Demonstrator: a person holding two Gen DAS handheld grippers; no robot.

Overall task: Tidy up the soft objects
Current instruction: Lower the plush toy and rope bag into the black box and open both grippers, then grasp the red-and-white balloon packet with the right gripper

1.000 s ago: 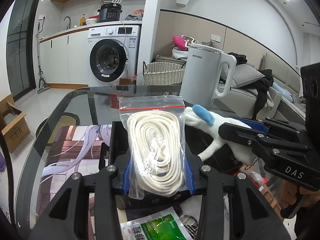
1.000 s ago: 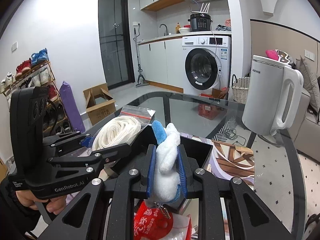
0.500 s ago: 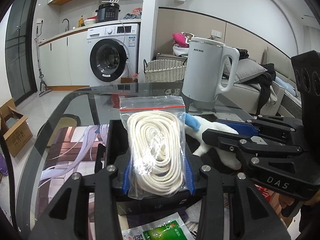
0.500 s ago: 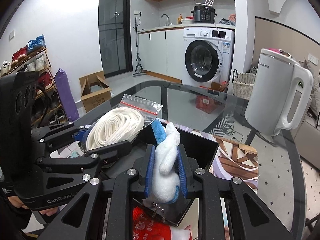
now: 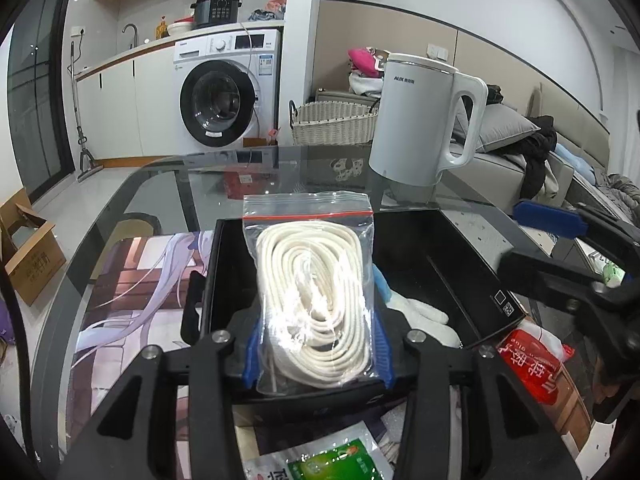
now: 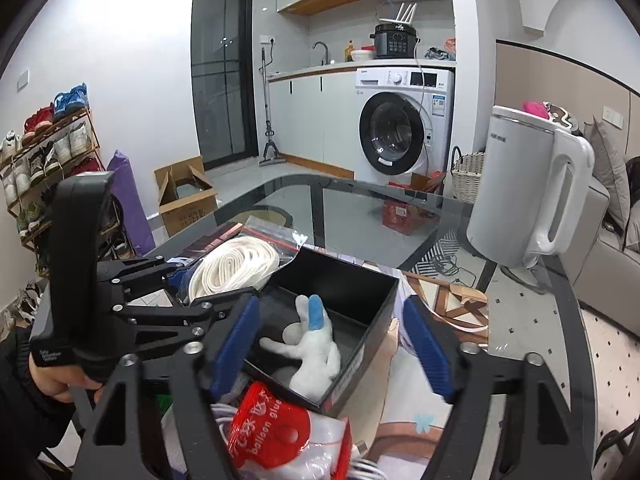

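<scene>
In the left wrist view, a zip bag of white rope [image 5: 314, 300] is clamped at centre frame by the left gripper [image 5: 316, 354], above the black box [image 5: 460, 264].

In the right wrist view, the right gripper [image 6: 330, 350] is spread wide, nothing held. The white plush toy [image 6: 312, 354] is seen lying inside the box at lower centre.

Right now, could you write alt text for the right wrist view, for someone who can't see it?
The open right gripper hovers over a black box on a glass table, with a white plush toy lying inside. On the left, the left gripper holds a bag of rope at the box's edge; a white kettle stands to the right.
</scene>
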